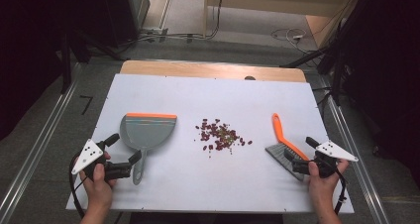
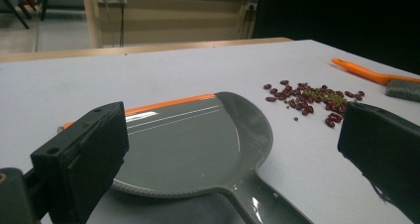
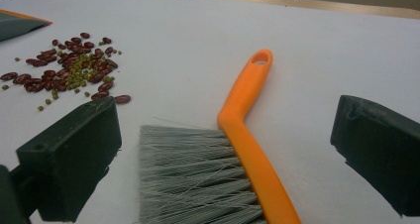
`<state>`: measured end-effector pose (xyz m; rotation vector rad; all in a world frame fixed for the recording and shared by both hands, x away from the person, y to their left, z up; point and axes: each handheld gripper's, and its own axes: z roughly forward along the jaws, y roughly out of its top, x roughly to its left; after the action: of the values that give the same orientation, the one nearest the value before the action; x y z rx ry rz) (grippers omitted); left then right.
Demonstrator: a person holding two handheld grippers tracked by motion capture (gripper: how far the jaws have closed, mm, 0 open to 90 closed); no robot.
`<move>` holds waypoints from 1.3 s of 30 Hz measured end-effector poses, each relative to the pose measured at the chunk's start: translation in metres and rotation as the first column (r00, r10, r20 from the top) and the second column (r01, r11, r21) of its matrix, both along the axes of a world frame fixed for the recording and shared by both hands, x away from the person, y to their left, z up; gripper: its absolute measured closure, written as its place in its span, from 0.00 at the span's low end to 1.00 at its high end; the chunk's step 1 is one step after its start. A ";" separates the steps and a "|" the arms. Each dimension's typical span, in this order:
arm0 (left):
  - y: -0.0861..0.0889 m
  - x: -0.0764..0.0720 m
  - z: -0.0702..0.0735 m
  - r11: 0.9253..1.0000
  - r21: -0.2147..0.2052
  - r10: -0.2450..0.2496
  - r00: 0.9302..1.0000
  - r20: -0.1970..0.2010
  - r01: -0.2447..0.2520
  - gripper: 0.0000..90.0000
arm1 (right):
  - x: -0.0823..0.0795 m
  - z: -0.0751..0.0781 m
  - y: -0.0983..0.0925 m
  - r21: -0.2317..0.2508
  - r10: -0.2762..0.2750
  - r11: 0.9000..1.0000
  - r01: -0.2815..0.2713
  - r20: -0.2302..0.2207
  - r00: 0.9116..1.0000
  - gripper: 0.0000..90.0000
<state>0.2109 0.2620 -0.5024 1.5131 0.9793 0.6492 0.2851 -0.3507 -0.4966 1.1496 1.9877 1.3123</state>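
Jaws are held apart on both grippers: the left gripper flanks the dustpan handle at lower left, the right gripper the brush at lower right. One light, stiff plastic dustpan and one brush are counted; handles are judged best gripped. Beans lie scattered at centre.

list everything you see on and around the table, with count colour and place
dustpan: one, grey with an orange lip, left part of the table, handle toward the person
beans: a loose pile, dark red mixed with small green ones, middle of the table
brush: one, orange handle and grey bristles, right part of the table
table: one, white top with a wooden far edge
cables: several, on the floor beyond the table
left gripper: one, black fingers open, either side of the dustpan handle, not touching
right gripper: one, black fingers open, around the brush's bristle end
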 end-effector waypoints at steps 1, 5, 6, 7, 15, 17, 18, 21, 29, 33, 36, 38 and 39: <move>0.000 0.000 0.000 1.000 -0.002 0.003 1.000 0.001 -0.003 0.00 | 0.000 0.000 0.000 0.000 0.000 1.000 0.000 0.000 1.000 0.00; -0.001 0.002 0.000 1.000 0.008 0.002 1.000 0.001 -0.002 0.00 | 0.000 0.004 -0.002 0.018 -0.005 1.000 0.005 -0.006 1.000 0.00; -0.001 0.002 0.000 1.000 0.008 0.001 1.000 0.001 -0.001 0.00 | 0.000 0.005 -0.003 0.020 -0.005 1.000 0.005 -0.002 1.000 0.00; -0.001 0.002 0.000 1.000 0.007 0.002 1.000 0.000 -0.002 0.00 | 0.000 0.007 -0.004 0.023 -0.010 1.000 0.010 -0.001 1.000 0.00; -0.003 0.002 -0.001 1.000 0.018 -0.001 1.000 -0.003 0.001 0.00 | -0.001 0.041 -0.006 0.074 -0.037 0.997 0.035 0.013 0.999 0.00; -0.003 0.003 -0.001 1.000 0.018 0.000 1.000 -0.003 0.000 0.00 | 0.000 0.052 -0.006 0.096 -0.038 0.995 0.036 0.020 0.999 0.00; -0.003 0.003 -0.001 1.000 0.018 0.000 1.000 -0.003 0.000 0.00 | 0.001 0.058 -0.006 0.099 -0.044 0.994 0.041 0.028 0.999 0.00; -0.002 0.003 -0.001 1.000 0.015 0.005 1.000 -0.005 -0.005 0.00 | 0.006 0.072 -0.005 0.078 -0.063 0.995 0.061 0.022 0.998 0.02; -0.003 0.004 0.001 1.000 0.023 0.008 1.000 -0.007 -0.008 0.00 | 0.029 0.088 0.008 0.024 -0.040 0.999 0.041 -0.031 0.999 0.13; -0.003 0.004 0.001 1.000 0.029 0.009 1.000 -0.004 -0.009 0.00 | 0.042 0.090 0.017 0.011 -0.036 0.999 0.038 -0.095 0.995 0.30; -0.004 0.004 0.002 0.999 0.032 0.005 1.000 -0.004 -0.005 0.00 | 0.047 0.086 0.023 -0.002 -0.048 0.999 0.049 -0.116 0.992 0.41; -0.004 0.004 0.003 0.999 0.036 0.003 1.000 -0.002 -0.003 0.00 | 0.052 0.081 0.029 -0.045 -0.082 0.996 0.076 -0.146 0.986 0.44; -0.004 0.003 0.004 0.999 0.037 0.003 1.000 0.000 -0.003 0.00 | 0.053 0.079 0.031 -0.060 -0.089 0.995 0.080 -0.159 0.983 0.47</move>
<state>0.2141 0.2576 -0.4988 1.5445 0.9745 0.6730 0.3383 -0.3198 -0.4176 1.3371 2.0490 1.1491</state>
